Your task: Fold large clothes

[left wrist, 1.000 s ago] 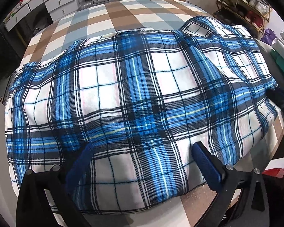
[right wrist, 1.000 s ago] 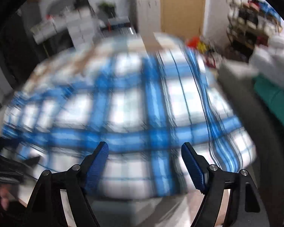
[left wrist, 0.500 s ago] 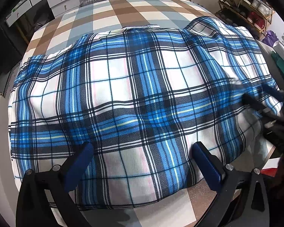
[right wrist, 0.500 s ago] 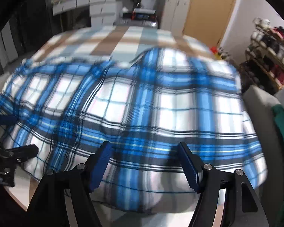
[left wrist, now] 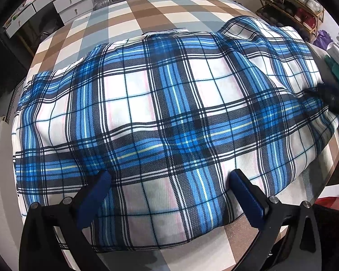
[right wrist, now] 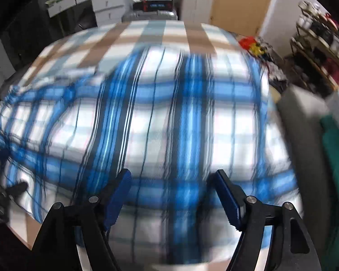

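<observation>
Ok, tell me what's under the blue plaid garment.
The blue plaid garment lies on a brown, grey and cream checked cover, which shows beyond its far edge and near corner. Anything beneath the garment's middle is hidden.

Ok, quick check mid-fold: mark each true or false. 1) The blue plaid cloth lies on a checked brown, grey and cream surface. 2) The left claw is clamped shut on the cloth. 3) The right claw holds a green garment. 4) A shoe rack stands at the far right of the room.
1) True: the blue plaid cloth lies spread on the checked surface.
2) False: the left claw is open, its blue pads apart over the cloth.
3) False: the right claw holds nothing; its jaws are opening above the plaid cloth.
4) True: a shoe rack stands at far right.
</observation>
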`<state>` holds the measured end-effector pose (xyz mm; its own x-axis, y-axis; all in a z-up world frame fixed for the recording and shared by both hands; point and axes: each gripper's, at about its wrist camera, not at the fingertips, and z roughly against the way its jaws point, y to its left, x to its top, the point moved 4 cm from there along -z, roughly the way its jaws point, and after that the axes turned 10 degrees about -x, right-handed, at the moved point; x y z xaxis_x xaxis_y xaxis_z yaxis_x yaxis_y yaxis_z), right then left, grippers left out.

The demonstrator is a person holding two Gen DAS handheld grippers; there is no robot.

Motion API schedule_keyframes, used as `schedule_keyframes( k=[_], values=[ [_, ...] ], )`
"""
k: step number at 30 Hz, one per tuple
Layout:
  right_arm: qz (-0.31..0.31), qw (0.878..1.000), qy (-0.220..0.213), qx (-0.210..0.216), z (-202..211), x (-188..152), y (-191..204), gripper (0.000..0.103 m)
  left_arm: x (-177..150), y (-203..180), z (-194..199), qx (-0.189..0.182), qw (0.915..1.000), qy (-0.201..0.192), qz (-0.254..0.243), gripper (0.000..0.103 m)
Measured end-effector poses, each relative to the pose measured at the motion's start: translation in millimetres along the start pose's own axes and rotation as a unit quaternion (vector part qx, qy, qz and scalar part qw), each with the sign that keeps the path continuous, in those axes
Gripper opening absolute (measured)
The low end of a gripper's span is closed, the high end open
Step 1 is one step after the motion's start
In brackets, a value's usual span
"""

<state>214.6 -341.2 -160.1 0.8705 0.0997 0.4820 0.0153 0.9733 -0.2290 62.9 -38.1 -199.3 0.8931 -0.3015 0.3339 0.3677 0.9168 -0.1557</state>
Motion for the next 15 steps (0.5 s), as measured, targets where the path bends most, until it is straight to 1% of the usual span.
schedule_keyframes(
  k=[2,3,4,5,7,8,9,10,11,12,13,14,15],
  values=[
    [-0.01,1.0,-0.003,0.003,-9,26,-13,0.076,2,0,-1,0.002,1.0,0.0,-0.006,0.102],
    [-0.011,1.0,0.003,-0.006,-20,39,-18,0.076,2,1,-1,0.002,1.0,0.001,-0.007,0.102],
    [-0.007,1.0,0.02,-0.019,-35,50,-22,0.076,3,2,-2,0.0,1.0,0.002,-0.008,0.102],
    [-0.005,0.999,0.038,-0.015,-48,53,-22,0.077,4,3,-2,-0.002,1.0,0.002,-0.007,0.102],
    [-0.004,0.996,0.085,0.008,-76,54,-21,0.078,5,4,-4,-0.005,1.0,0.003,-0.006,0.102],
    [-0.012,0.996,0.086,0.015,-78,47,-22,0.08,6,5,-4,-0.007,1.0,0.003,-0.006,0.102],
    [-0.024,0.995,0.09,0.019,-83,47,-26,0.086,6,5,-5,-0.008,0.9999,0.004,-0.006,0.102],
    [-0.033,0.994,0.099,0.031,-85,44,-29,0.088,6,6,-5,-0.01,0.9999,0.005,-0.005,0.102],
    [-0.045,0.992,0.106,0.043,-83,42,-35,0.087,7,6,-5,-0.011,0.9999,0.006,-0.005,0.102],
    [-0.064,0.991,0.106,0.046,-77,39,-43,0.086,7,6,-4,-0.012,0.9999,0.007,0.0,0.102],
    [-0.081,0.991,0.093,0.048,-66,37,-50,0.083,9,8,1,-0.023,0.9996,0.0,0.018,0.1],
    [-0.102,0.991,0.067,0.055,-46,31,-59,0.081,10,9,6,-0.043,0.9984,-0.015,0.035,0.099],
    [-0.115,0.99,0.052,0.065,-31,23,-65,0.081,13,7,13,-0.075,0.9957,-0.029,0.047,0.099]
  ],
)
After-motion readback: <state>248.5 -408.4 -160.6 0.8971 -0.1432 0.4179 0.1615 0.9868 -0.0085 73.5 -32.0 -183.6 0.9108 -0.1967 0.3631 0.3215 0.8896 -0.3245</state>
